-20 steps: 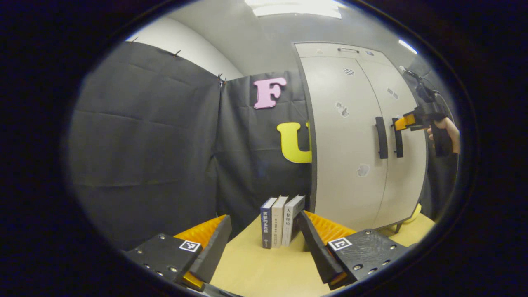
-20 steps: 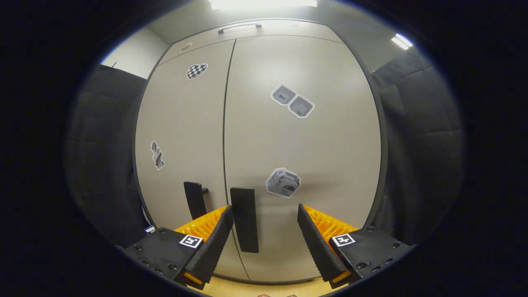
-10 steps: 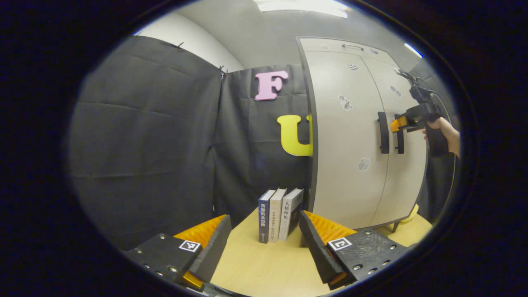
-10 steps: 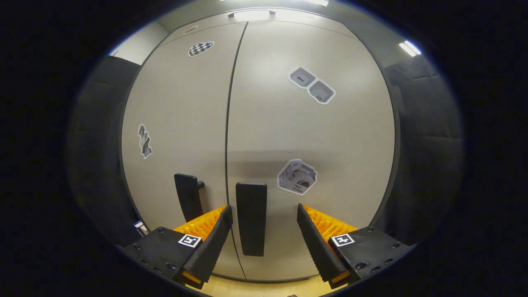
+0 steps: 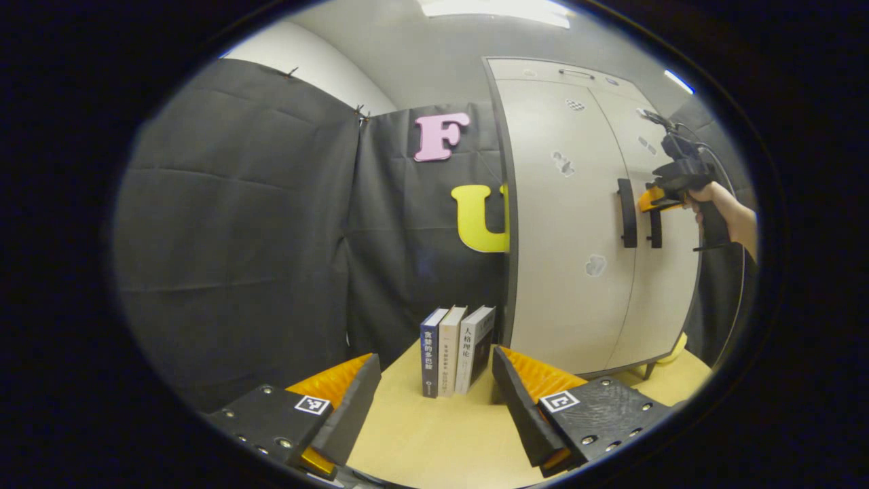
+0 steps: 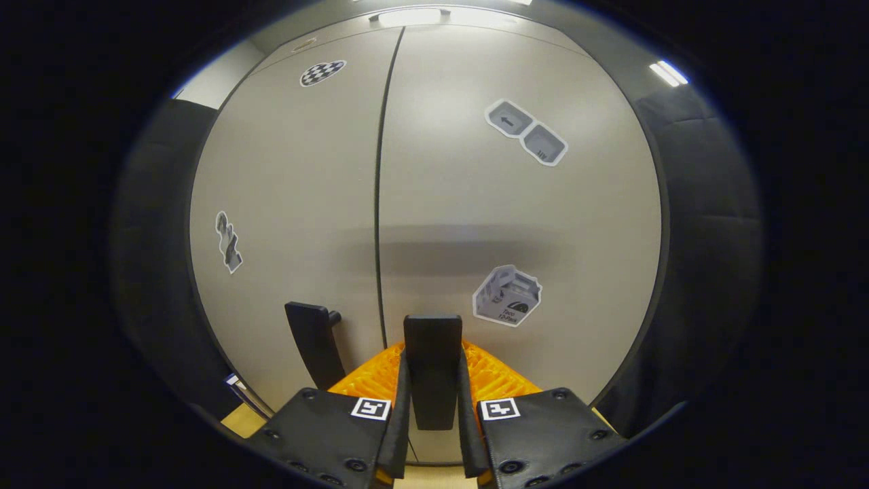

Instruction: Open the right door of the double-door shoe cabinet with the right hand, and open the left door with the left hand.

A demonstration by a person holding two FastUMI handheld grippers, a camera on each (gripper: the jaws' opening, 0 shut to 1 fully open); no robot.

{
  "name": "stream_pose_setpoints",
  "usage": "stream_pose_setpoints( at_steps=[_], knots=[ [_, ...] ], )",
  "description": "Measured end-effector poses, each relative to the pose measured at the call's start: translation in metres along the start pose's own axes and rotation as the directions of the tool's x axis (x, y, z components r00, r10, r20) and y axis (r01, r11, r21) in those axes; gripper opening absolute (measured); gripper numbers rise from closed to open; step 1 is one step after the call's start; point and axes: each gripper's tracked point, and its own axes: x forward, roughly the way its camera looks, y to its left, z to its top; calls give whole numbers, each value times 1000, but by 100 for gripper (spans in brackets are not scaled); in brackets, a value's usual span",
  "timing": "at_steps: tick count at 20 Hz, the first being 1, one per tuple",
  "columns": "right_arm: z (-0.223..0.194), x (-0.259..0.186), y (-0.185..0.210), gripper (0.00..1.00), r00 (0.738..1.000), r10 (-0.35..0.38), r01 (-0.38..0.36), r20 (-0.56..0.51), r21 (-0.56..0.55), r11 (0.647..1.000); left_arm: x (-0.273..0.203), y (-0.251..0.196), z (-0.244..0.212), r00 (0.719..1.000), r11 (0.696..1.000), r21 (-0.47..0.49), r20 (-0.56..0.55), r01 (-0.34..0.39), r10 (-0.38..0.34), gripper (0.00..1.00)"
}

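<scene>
My right gripper (image 6: 432, 407) is clamped, both fingers pressing, on the black bar handle (image 6: 432, 370) of the pale grey cabinet's right door (image 6: 516, 224); both doors look closed. My left gripper (image 5: 434, 401) hangs spread wide over the light wooden tabletop (image 5: 421, 441), near three upright books (image 5: 455, 350), well apart from the left door's black handle (image 5: 626, 212)

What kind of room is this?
Probably a test booth, not a home: black cloth walls, a pale two-door cabinet on a wooden tabletop, and three books beside it.
</scene>
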Motion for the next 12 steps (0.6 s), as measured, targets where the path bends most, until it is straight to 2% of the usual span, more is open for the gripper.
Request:
stream_pose_setpoints(
  at_steps=[3, 4, 5, 6, 8, 10, 12],
  knots=[
    [0, 1, -1, 34, 1000, 3, -3, 18, -11, 1000, -2, 1, -1, 1000, 1000, 3, -1, -12, 12, 96],
    [0, -1, 0, 27, 1000, 8, -8, 23, -15, 1000, -3, 0, -1, 1000, 1000, 2, -2, -12, 12, 96],
    [-1, 0, 1, 27, 999, 24, -24, 25, -17, 1000, -5, -1, -2, 1000, 1000, -1, -4, -8, 8, 96],
    [-1, 2, 1, 21, 998, 44, -44, 34, -3, 999, -6, -1, -3, 1000, 1000, -3, -7, -7, 7, 96],
    [0, -2, 1, 12, 995, 70, -74, 65, 70, 995, -9, -2, -6, 1000, 1000, 4, -14, -14, 14, 96],
    [0, -3, 0, 8, 994, 68, -70, 86, 16, 997, -9, -2, -14, 999, 999, 32, -30, -24, 25, 96],
    [-1, -6, 2, 5, 993, 92, -93, 75, 12, 996, -11, -8, -13, 999, 999, 40, -34, -17, 19, 96]
  ],
)
